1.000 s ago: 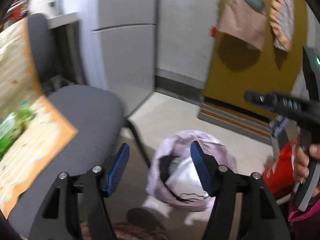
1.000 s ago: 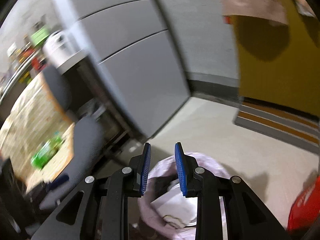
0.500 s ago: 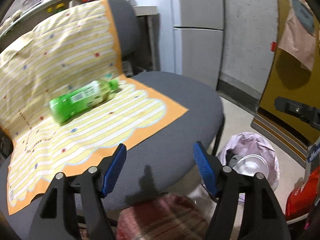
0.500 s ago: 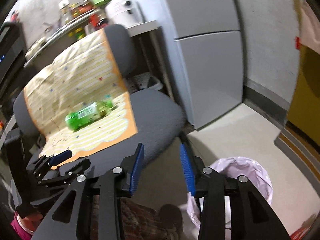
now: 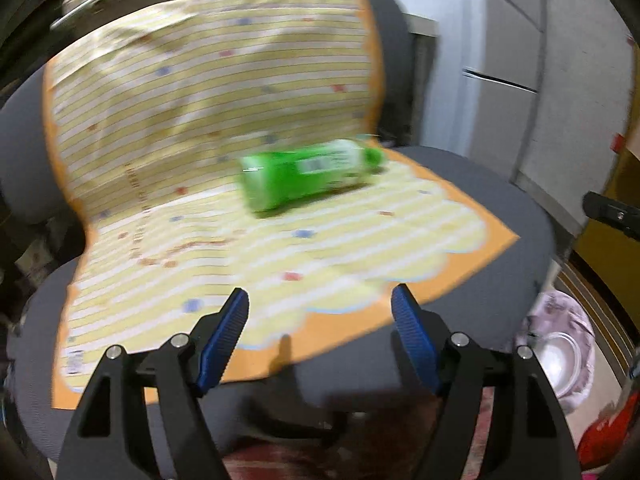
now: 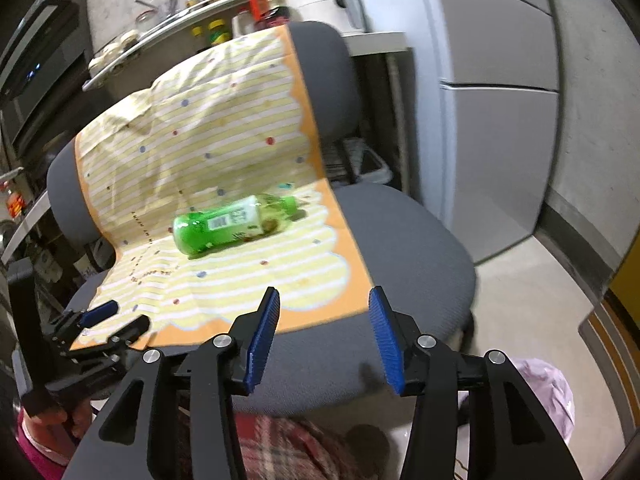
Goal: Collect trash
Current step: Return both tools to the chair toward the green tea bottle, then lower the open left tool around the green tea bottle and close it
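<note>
A green bottle (image 6: 236,222) lies on its side on the striped yellow cloth (image 6: 224,280) draped over the grey chair (image 6: 412,236). Both tools, left (image 5: 320,336) and right (image 6: 324,332), hover near the seat's front edge with jaws spread and empty. The pink-lined trash bin (image 5: 560,344) stands on the floor to the right.

No text can be read with certainty. On the label of the green bottle (image 6: 236,222) a white panel with a barcode and small print is seen, too blurred to be made out. Along the striped cloth (image 6: 224,152) a line of small dark lettering is printed, likewise illegible. The jars on the shelf (image 6: 172,28) carry unreadable labels.
</note>
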`<action>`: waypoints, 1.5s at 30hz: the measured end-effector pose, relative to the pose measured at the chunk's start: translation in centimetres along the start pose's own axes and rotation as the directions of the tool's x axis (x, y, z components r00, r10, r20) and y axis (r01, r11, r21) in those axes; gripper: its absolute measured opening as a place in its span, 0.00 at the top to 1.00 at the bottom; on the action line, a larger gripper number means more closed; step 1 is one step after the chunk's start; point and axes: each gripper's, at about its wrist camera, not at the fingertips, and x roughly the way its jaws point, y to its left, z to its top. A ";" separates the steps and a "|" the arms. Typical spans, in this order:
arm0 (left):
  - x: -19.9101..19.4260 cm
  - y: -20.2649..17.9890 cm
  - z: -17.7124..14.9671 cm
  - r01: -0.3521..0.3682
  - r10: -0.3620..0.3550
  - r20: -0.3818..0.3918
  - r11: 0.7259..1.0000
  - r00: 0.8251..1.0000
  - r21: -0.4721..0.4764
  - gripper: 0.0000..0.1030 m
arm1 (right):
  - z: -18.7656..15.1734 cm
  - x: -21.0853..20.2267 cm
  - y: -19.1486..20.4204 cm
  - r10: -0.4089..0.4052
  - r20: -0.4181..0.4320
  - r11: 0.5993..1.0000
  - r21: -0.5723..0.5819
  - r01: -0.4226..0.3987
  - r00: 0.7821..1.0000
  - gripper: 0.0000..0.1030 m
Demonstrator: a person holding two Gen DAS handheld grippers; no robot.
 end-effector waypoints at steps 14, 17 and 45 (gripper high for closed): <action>5.7 7.2 8.2 0.037 -0.038 0.047 0.999 0.998 0.027 0.07 | 5.9 9.8 5.6 0.088 -0.067 0.993 -0.071 -0.093 0.994 0.49; 8.8 6.5 9.7 0.118 -0.120 0.021 0.990 0.993 0.076 0.07 | 6.8 11.5 5.5 0.088 -0.072 0.993 -0.070 -0.093 0.994 0.48; 9.5 4.3 5.7 0.095 -0.089 -0.056 0.989 0.995 0.114 0.34 | 5.9 11.5 2.6 0.021 -0.109 1.000 -0.013 -0.022 0.994 0.47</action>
